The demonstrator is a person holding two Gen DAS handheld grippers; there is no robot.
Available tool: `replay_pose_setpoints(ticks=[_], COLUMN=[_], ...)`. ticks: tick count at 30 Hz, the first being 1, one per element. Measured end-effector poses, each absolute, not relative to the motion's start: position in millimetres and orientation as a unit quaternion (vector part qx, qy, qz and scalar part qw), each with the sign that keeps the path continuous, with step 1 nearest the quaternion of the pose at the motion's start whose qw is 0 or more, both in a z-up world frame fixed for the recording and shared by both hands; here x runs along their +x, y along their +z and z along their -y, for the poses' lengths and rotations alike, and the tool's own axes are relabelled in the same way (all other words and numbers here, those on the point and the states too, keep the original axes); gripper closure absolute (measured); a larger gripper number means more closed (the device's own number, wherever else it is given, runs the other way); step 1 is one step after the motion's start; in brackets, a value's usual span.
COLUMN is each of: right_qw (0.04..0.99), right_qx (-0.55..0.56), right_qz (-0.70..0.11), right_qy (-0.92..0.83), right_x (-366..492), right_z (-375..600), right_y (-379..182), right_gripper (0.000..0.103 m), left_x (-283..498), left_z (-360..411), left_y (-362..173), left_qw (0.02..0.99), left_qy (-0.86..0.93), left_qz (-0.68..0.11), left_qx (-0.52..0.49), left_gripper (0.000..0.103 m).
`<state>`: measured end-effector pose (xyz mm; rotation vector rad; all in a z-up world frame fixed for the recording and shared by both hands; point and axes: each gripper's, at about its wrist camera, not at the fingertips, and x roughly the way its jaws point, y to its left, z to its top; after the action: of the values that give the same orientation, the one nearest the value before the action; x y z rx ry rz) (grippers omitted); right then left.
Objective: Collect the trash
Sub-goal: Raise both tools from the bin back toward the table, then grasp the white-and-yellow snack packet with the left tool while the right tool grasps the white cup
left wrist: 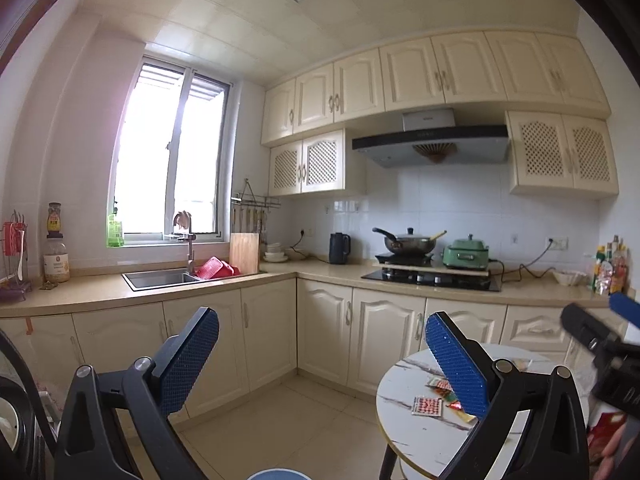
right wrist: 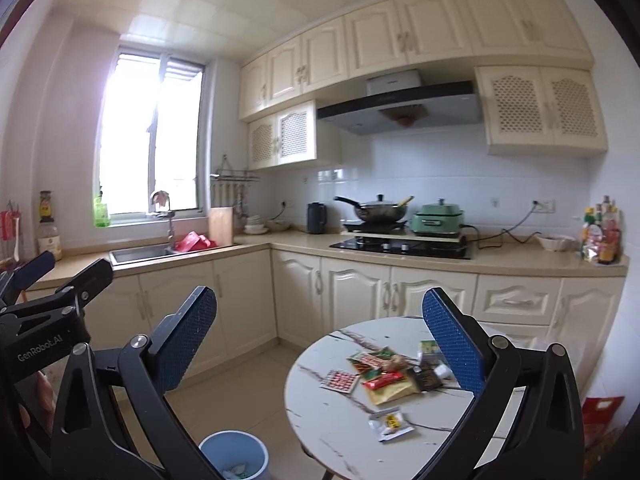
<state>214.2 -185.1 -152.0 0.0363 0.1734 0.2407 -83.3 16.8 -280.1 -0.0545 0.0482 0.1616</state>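
Note:
Several snack wrappers (right wrist: 384, 380) lie on a round white marble table (right wrist: 320, 408) at lower right in the right wrist view; a silver packet (right wrist: 391, 424) lies nearest. A light blue bin (right wrist: 234, 456) stands on the floor left of the table, with bits inside. My right gripper (right wrist: 320, 340) is open and empty, held above the table and bin. My left gripper (left wrist: 322, 356) is open and empty; the table (left wrist: 404, 420) and a red-white wrapper (left wrist: 427, 406) show at its right. The bin's rim (left wrist: 278, 474) shows at the bottom edge.
An L-shaped kitchen counter (right wrist: 280, 244) runs behind, with a sink (right wrist: 140, 254), stove (right wrist: 400, 246), wok (right wrist: 378, 210) and green cooker (right wrist: 438, 220). Cream cabinets (right wrist: 352, 292) stand below. A red bag (right wrist: 600, 412) sits at the right of the table. Tiled floor (right wrist: 248, 384) lies between.

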Motion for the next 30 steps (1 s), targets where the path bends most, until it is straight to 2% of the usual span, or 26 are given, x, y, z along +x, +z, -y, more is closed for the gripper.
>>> replay_pose_setpoints(ticks=[7, 15, 21, 30], right_qw=[0.991, 0.973, 0.951, 0.932], right_qx=[0.023, 0.059, 0.087, 0.104], right_qz=[-0.11, -0.223, -0.296, -0.343], right_qy=[0.072, 0.002, -0.025, -0.044], right_x=[243.5, 304.3, 328.4, 347.5], right_z=[227.0, 302.1, 346.1, 397.1], right_y=[-169.3, -241.8, -302.8, -341.6], right_gripper=[0.0, 0.0, 0.0, 0.0], left_x=[-21.3, 82.6, 134.0, 233.9], left_z=[-9.2, 12.7, 68.0, 175.5], left_y=[-283.7, -323.0, -354.8, -361.8], left_qw=[0.995, 0.978, 0.949, 0.907], left_qy=[0.069, -0.008, -0.083, -0.125], left_qz=[-0.073, -0.205, -0.302, -0.402], left_qx=[-0.022, -0.031, -0.037, 0.008], left_gripper=[0.001, 0.001, 0.001, 0.001])
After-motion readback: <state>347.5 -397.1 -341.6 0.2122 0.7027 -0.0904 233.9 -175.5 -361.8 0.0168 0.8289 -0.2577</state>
